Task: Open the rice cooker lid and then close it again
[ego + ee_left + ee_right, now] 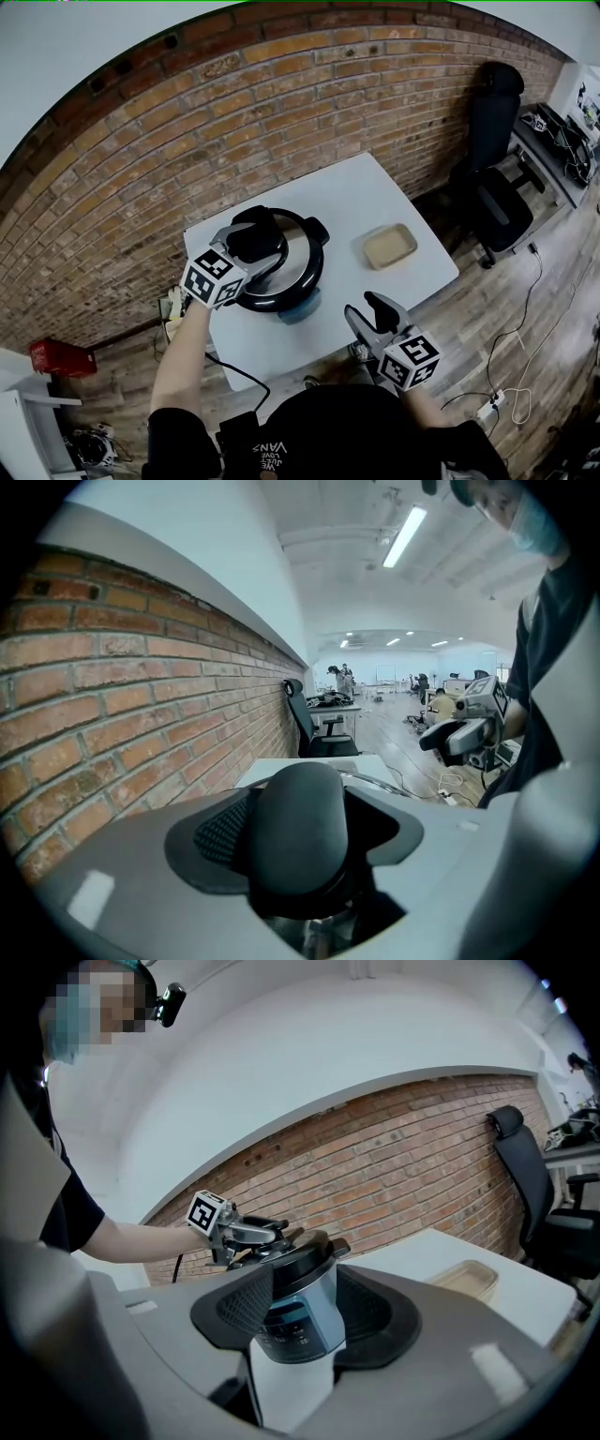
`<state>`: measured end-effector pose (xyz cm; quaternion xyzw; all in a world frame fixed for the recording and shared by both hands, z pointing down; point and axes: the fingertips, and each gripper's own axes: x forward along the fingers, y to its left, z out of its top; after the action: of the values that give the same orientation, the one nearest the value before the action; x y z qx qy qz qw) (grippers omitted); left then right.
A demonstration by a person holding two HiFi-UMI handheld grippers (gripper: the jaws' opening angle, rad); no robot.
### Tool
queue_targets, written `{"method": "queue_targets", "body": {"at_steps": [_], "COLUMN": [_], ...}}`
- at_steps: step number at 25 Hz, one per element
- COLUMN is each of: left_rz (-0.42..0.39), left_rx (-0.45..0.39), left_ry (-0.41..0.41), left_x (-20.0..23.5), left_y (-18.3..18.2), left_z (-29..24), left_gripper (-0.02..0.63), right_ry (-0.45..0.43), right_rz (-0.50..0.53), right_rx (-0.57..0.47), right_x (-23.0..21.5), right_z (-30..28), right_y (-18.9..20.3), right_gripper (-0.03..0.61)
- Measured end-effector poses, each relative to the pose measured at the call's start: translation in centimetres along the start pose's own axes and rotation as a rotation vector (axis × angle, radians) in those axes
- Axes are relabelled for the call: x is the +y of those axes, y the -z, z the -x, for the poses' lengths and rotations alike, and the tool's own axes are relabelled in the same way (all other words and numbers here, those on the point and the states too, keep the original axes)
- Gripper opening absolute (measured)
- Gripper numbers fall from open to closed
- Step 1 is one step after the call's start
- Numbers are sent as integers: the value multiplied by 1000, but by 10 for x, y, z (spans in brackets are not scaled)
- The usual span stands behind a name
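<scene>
A black and silver rice cooker stands on the white table, lid down. My left gripper reaches over the lid from the left, its jaws shut on the lid's black handle, which fills the gap between the pads. In the right gripper view the same cooker shows its front panel, with the left gripper on top of it. My right gripper hovers by the table's near edge, right of the cooker and apart from it, jaws open with nothing in them.
A shallow beige tray lies on the table right of the cooker. A brick wall runs behind the table. A black office chair stands at the right. Cables and a power strip lie on the wooden floor.
</scene>
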<state>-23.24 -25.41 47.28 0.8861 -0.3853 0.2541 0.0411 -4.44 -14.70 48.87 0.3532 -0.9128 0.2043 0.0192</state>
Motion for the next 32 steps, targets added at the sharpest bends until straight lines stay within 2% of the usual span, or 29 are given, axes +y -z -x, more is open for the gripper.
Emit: {"method": "queue_targets", "body": {"at_steps": [3,7,17,23,26,32], "left_rz": [-3,4,53,-25,3,66], "left_rx": [-37,-116,-251,-317,-376,-393], "left_ry": [-14,-79,-191,-323,-378,-427], "left_x": [2,7,-15,-47,-71,-130], "left_y": [-3,-5,-4,-24,-35,-28], "left_z": [6,23,75,114,131,140], "left_gripper": [298,298,298,296,296,293], "right_ry": [11,39,66,17,-21,-90], "right_rz": [8,15,-2,12,29,53], "right_rx": [-11,-37,-38,-31,-23,2], "right_x": [6,14,24,24,28,33], "right_z": [5,16,44,58,66,90], "right_y": [0,0,14,13,8,7], "right_gripper": [202,202,202,202,202,201]}}
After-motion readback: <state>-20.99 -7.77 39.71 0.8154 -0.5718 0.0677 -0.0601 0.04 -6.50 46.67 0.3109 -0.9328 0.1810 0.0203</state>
